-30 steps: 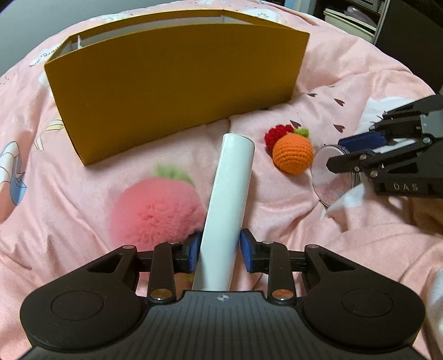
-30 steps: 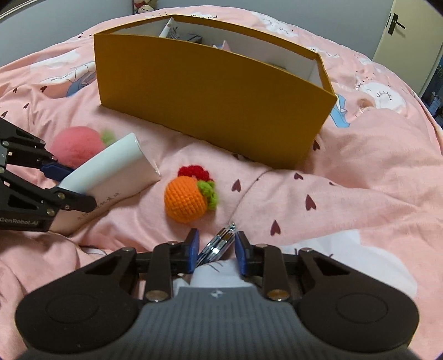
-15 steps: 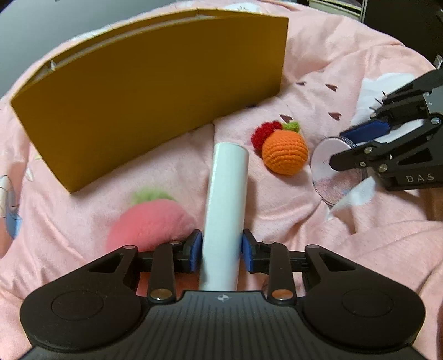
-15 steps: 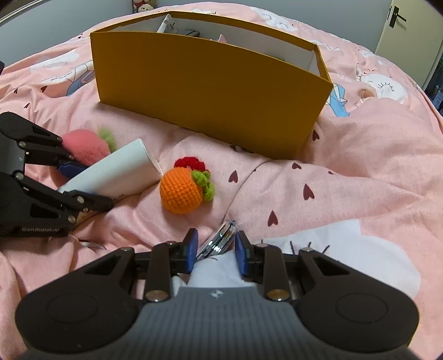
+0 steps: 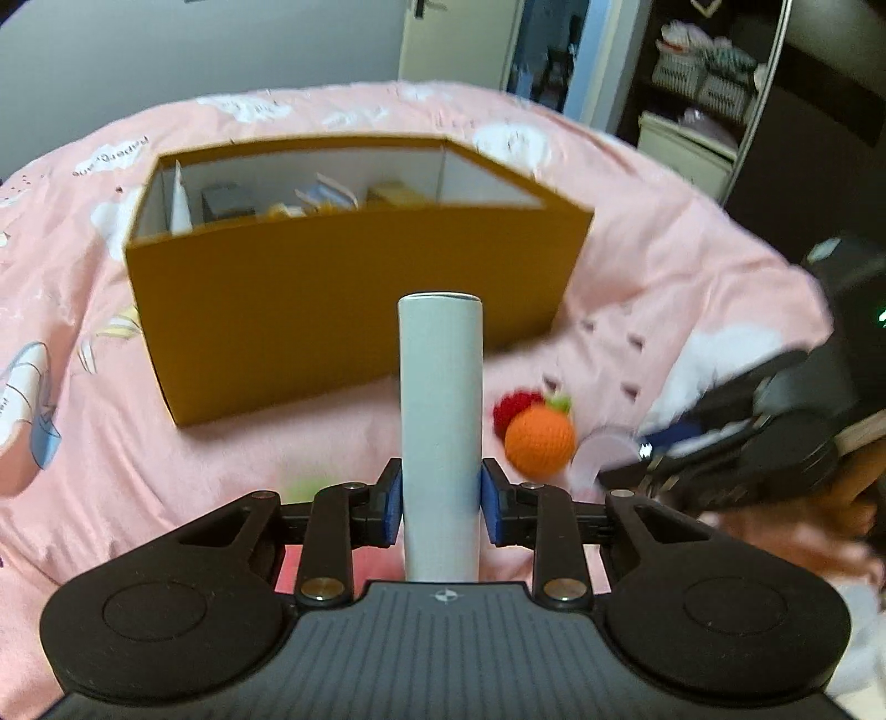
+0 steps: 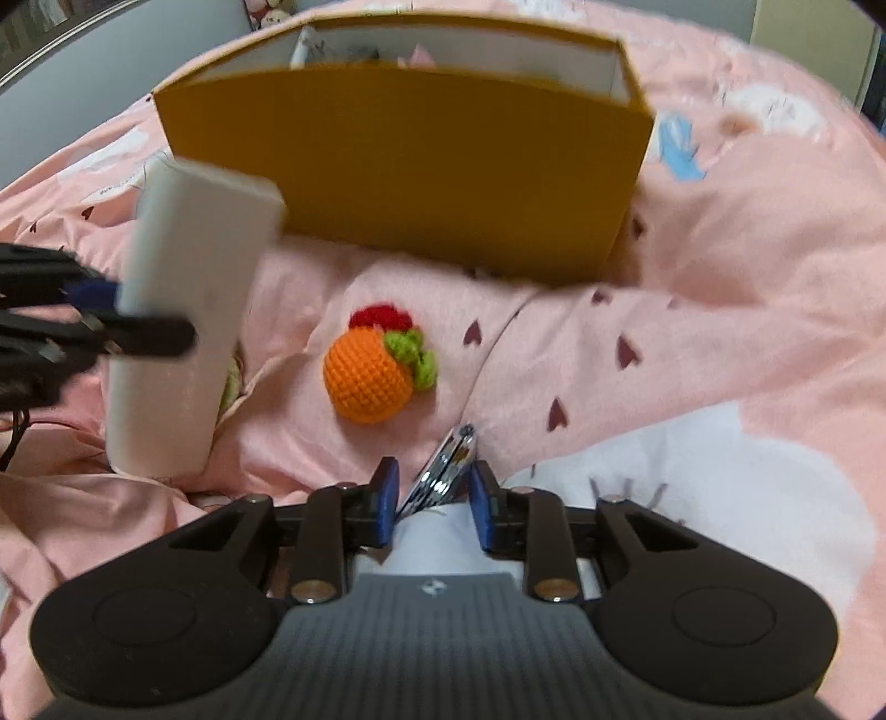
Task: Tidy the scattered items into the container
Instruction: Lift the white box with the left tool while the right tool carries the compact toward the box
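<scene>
Claws both clenched: left claw (image 5: 441, 501) grips a white box (image 5: 440, 421), right claw (image 6: 432, 495) a compact mirror (image 6: 446, 468); either could snag the yellow container (image 5: 354, 304) rim.

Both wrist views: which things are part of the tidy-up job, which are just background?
Job:
- yellow box, the container, some items already inside
- white box, held in left gripper
- round compact mirror, in right gripper
- crochet orange, loose on the bed

Background:
- pink bedspread
- shelves with baskets
- door
</scene>
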{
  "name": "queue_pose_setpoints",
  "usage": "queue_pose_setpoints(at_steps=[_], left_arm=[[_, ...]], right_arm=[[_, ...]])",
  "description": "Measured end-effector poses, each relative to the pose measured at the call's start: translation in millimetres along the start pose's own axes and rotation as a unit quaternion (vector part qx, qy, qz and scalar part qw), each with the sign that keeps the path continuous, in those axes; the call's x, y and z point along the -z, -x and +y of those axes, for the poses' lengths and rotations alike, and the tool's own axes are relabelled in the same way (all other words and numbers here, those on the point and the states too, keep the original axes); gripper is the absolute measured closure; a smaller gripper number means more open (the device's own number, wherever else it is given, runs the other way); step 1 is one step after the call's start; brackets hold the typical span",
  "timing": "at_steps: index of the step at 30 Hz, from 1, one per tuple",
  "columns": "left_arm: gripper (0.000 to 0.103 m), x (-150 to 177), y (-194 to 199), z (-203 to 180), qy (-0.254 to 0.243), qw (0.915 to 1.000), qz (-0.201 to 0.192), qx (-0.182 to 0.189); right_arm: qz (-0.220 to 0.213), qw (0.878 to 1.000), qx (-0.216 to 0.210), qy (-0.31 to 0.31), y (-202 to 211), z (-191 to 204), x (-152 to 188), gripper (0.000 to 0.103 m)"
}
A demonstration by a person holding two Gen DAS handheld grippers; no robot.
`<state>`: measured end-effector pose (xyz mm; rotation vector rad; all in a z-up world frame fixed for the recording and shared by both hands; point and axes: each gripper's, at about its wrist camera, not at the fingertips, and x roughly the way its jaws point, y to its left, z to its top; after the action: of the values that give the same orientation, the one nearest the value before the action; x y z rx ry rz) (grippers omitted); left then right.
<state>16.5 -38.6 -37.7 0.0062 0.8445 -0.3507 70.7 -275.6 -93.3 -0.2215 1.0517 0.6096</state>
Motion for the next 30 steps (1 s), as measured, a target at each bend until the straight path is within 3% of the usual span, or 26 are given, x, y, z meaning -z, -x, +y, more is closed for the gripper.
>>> queue_pose_setpoints(at_steps=[9,19,30], left_arm=[[0.071,-18.4,22.4,13.2,0.037,0.9988,-0.031,-0.001],[0.071,-48.8,44.0,20.0,0.035,0.9966,-0.074,-0.009],[0.071,-117.1,51.1,26.5,0.050,0.9895,-0.135,0.016]], right_arm=[[-0.025,1.000,-0.014,-0.010,13.0,1.3,-5.0,0.085],[-0.126,0.991,-0.006,0.052,70.4,12.3,-42.5,0.088],[-0.222,0.972,0.012,0.075,98.4,2.9,-104.5,0.088]])
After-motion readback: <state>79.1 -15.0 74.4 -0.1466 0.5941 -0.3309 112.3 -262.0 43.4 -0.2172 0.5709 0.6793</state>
